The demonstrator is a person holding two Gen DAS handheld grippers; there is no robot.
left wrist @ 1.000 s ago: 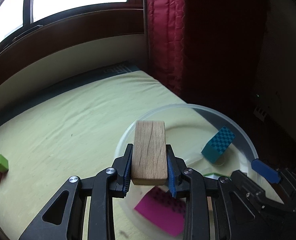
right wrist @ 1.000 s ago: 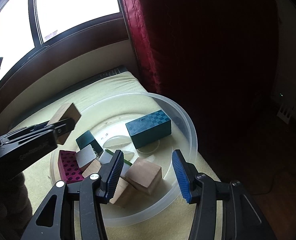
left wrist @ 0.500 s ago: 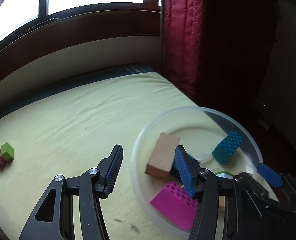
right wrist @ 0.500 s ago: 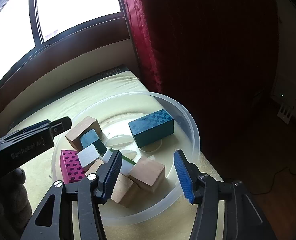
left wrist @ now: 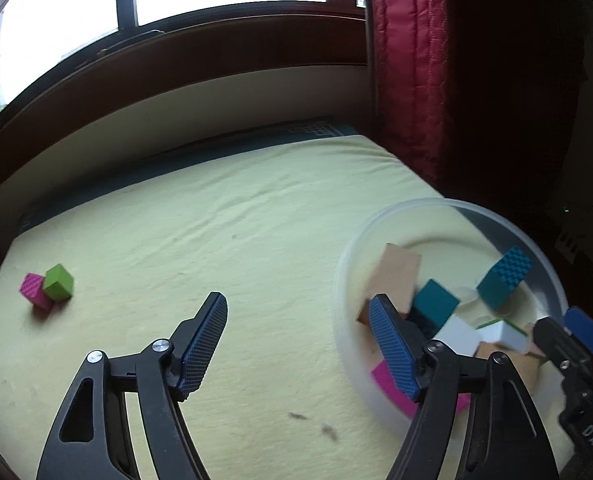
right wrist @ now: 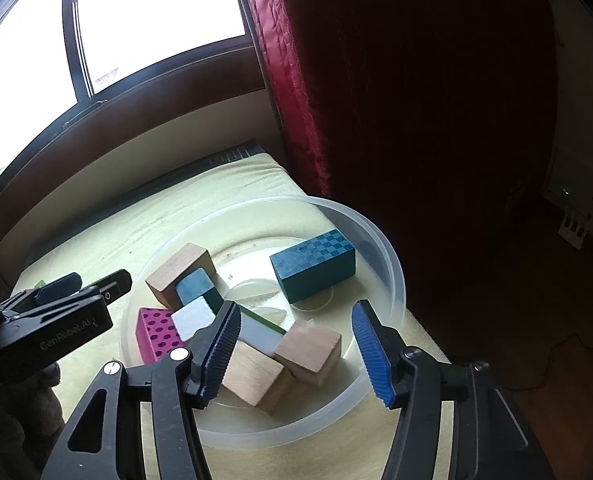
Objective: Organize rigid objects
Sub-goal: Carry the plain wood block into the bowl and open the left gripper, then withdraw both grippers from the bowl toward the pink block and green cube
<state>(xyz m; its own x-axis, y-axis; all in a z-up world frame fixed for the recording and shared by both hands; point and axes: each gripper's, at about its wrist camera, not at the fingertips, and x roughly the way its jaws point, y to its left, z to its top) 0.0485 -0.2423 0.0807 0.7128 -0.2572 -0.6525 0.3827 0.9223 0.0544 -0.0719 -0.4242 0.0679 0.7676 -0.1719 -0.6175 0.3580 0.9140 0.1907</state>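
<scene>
Left gripper (left wrist: pixel 296 344), jaws opening and empty, over the pale yellow sheet (left wrist: pixel 216 232); the plain wooden block (left wrist: pixel 392 276) lies just beyond its right finger inside the translucent round plastic bowl (left wrist: pixel 544 268). Right gripper (right wrist: pixel 296 344), jaws likewise opening and empty, hovers above the bowl's blocks. A green cube (left wrist: pixel 58 282) touching a magenta cube (left wrist: pixel 34 290) lies far to the left gripper's left.

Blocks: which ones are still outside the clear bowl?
The green cube and the pink block touching it, on the yellow cloth far left of the clear bowl; all others lie inside.
</scene>
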